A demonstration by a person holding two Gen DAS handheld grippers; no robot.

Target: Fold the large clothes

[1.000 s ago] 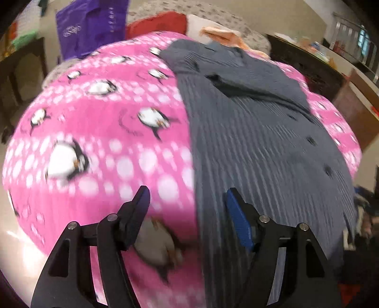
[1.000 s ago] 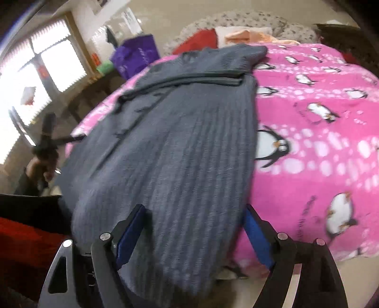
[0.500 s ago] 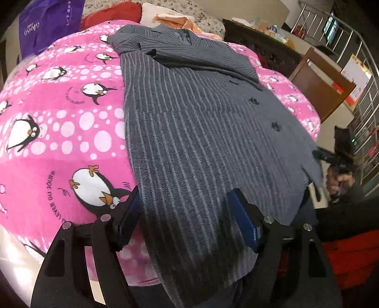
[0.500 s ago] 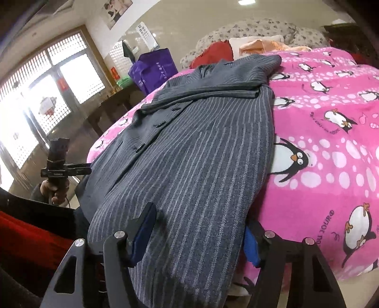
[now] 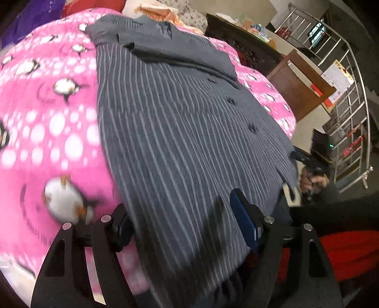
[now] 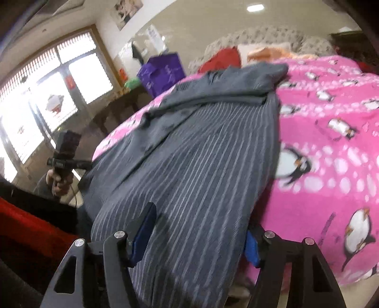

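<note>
From the left wrist, a pink blanket (image 5: 47, 132) printed with penguins and white dots covered the bed, and a grey striped coat (image 5: 180, 132) lay spread along it, collar toward the far end and hem hanging over the near edge. Beyond the collar sat an orange cloth (image 5: 163, 11) and a red pillow (image 5: 92, 4). To the right stood a dark wooden cabinet (image 5: 248, 45), a brown wooden board (image 5: 300, 83) and a steel stair railing (image 5: 348, 99). The left gripper (image 5: 182, 218) stood wide apart over the coat's hem, cloth between its fingers; whether they pressed on it could not be told. The right gripper (image 5: 310, 163) showed far right in a hand.

From the right wrist, the same coat (image 6: 203, 151) ran up the blanket (image 6: 331, 142) toward a patterned headboard (image 6: 260, 38). A purple bag (image 6: 163, 71) sat on a dark table (image 6: 123, 106) by bright windows (image 6: 47, 101), under a ceiling light (image 6: 255, 7). The right gripper (image 6: 199, 232) straddled the hem, partly open; a grip could not be confirmed. The left gripper (image 6: 64, 151) appeared at the left, its fingers too small to judge.
</note>
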